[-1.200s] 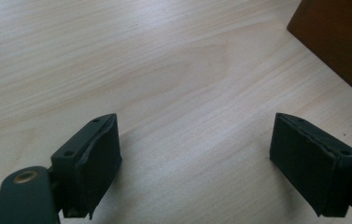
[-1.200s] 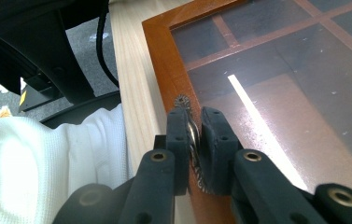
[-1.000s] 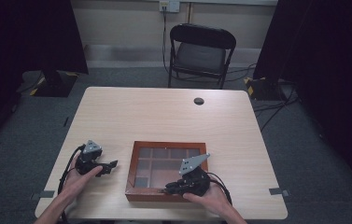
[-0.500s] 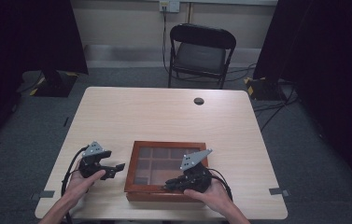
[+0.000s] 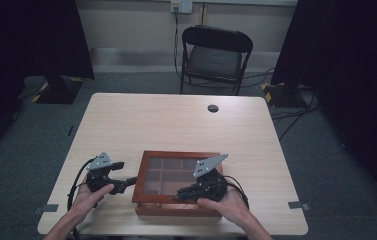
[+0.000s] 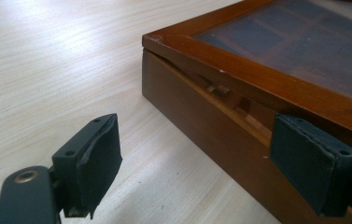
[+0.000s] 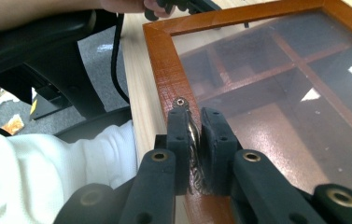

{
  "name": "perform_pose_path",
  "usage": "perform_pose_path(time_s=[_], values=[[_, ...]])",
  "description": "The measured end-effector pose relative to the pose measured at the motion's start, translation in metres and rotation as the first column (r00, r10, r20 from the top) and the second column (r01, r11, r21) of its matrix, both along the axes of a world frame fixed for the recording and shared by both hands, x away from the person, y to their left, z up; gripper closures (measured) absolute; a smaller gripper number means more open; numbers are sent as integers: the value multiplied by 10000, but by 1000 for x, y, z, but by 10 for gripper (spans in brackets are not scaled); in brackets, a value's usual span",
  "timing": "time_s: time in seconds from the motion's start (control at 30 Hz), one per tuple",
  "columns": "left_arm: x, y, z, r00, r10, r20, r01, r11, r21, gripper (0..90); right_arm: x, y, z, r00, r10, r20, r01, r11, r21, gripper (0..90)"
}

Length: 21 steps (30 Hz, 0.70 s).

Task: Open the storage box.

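Gripping box lid's (image 7: 276,93) metal pull (image 7: 193,135): right claw (image 7: 195,135).

A reddish-brown wooden box (image 5: 176,206) with a dark glass lid (image 7: 276,88) sits on a pale wood-grain table (image 5: 176,122).

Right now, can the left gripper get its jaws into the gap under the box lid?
Probably yes. The left gripper is open beside the wooden box, and the lid is lifted a crack on that side, with bare table between them. The right gripper is shut on the metal latch.
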<state>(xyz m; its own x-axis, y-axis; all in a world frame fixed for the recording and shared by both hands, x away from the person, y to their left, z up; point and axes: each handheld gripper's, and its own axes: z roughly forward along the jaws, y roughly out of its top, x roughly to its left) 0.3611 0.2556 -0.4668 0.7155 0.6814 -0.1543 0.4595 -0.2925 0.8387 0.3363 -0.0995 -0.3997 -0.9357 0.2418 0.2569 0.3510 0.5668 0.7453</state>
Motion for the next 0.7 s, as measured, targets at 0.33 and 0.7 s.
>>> perform_pose_path(time_s=[0.33, 0.7], values=[[-4, -6, 0, 9968, -799, 22, 798, 9968, 65, 158, 4, -1, 12, 10000, 17, 86, -19, 9998, 194, 828], [-10, -15, 4, 9903, -1270, 557, 1273, 9919, -9, 178, 5, -2, 13, 9998, -186, -41, 188, 9993, 320, 823]])
